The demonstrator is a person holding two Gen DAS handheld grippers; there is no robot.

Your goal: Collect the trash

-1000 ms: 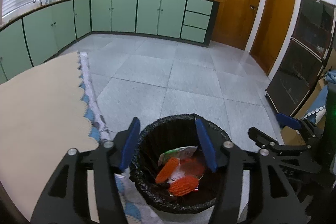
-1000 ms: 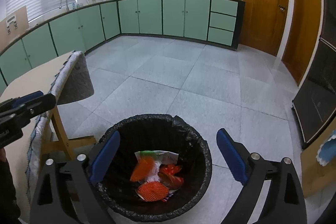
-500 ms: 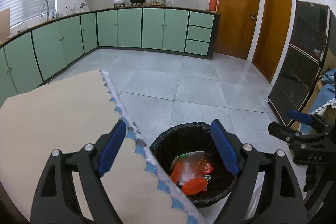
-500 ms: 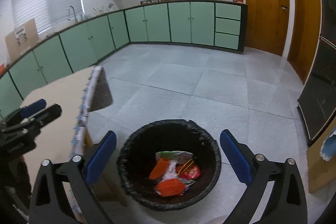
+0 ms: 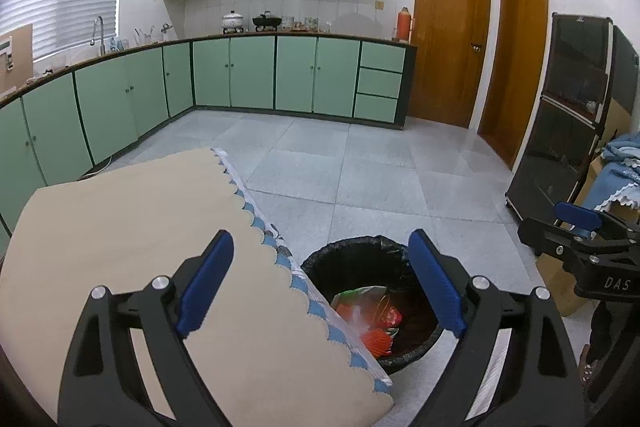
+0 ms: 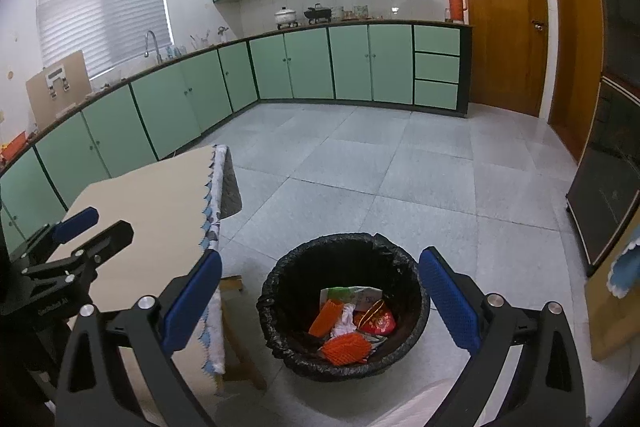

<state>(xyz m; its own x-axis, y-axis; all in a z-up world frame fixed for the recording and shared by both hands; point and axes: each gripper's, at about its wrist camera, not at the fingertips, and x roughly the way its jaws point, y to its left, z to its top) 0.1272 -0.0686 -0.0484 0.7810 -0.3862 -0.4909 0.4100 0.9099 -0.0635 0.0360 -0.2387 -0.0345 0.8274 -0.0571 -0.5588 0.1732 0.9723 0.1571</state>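
A round bin with a black liner [image 6: 280, 291] stands on the tiled floor beside the table; it also shows in the left wrist view [image 5: 356, 257]. Inside lie orange ribbed pieces [image 6: 344, 347], a red packet [image 6: 380, 321] and a green-and-white wrapper [image 6: 352, 295]. My left gripper [image 5: 320, 267] hangs above the table's corner and the bin; its jaws are opening with nothing between them. My right gripper [image 6: 320, 279] is open and empty, high above the bin. Each gripper shows in the other's view: the right gripper [image 5: 560, 227] and the left gripper [image 6: 96, 227].
A table under a beige cloth with a blue scalloped edge [image 5: 120, 227] stands left of the bin. Green cabinets [image 5: 256, 75] line the far walls, and wooden doors [image 5: 452, 47] are at the back right. A dark glass cabinet [image 5: 568, 131] and a cardboard box [image 5: 560, 287] stand on the right.
Both grippers have risen and drawn back from the bin, which now looks smaller. The left jaws have spread wider. The left view has shifted over the table's cloth.
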